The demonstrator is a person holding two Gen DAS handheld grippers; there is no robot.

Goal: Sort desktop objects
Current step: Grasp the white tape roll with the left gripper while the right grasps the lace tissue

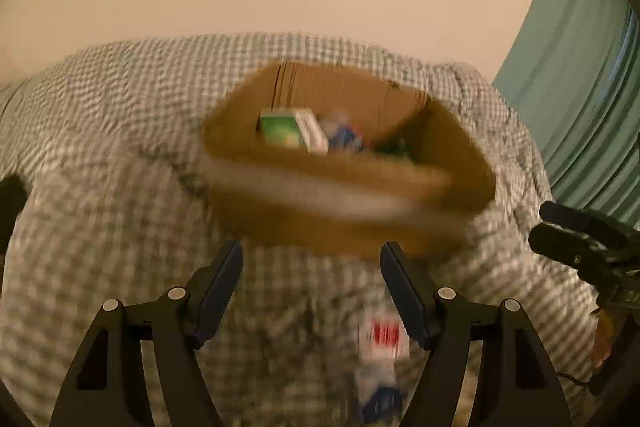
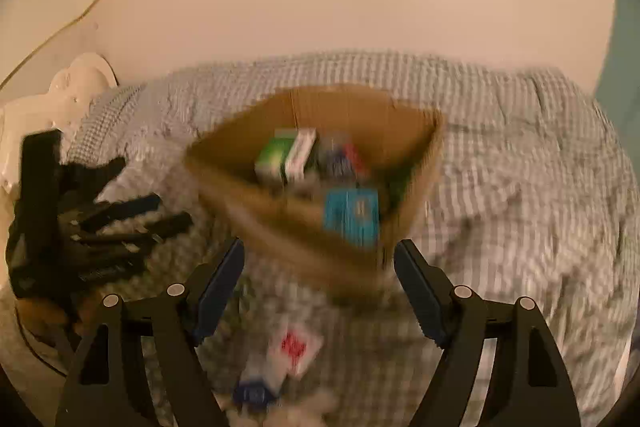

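A brown cardboard box (image 1: 348, 211) stands on a grey checked cloth (image 1: 100, 207). It holds a green and white carton (image 1: 294, 131) and other small packs; in the right wrist view the box (image 2: 280, 223) also holds a blue carton (image 2: 352, 217). My left gripper (image 1: 312, 259) is open and empty, just short of the box's near wall. My right gripper (image 2: 320, 257) is open and empty before the box's near corner. A white pack with a red label (image 1: 384, 339) lies on the cloth below the left fingers; it also shows in the right wrist view (image 2: 294, 349). Both views are blurred.
The other gripper shows at the right edge of the left wrist view (image 1: 588, 251) and at the left of the right wrist view (image 2: 92, 223). A small blue item (image 2: 254, 395) lies near the white pack. A teal curtain (image 1: 588, 107) hangs at right. A cream wall is behind.
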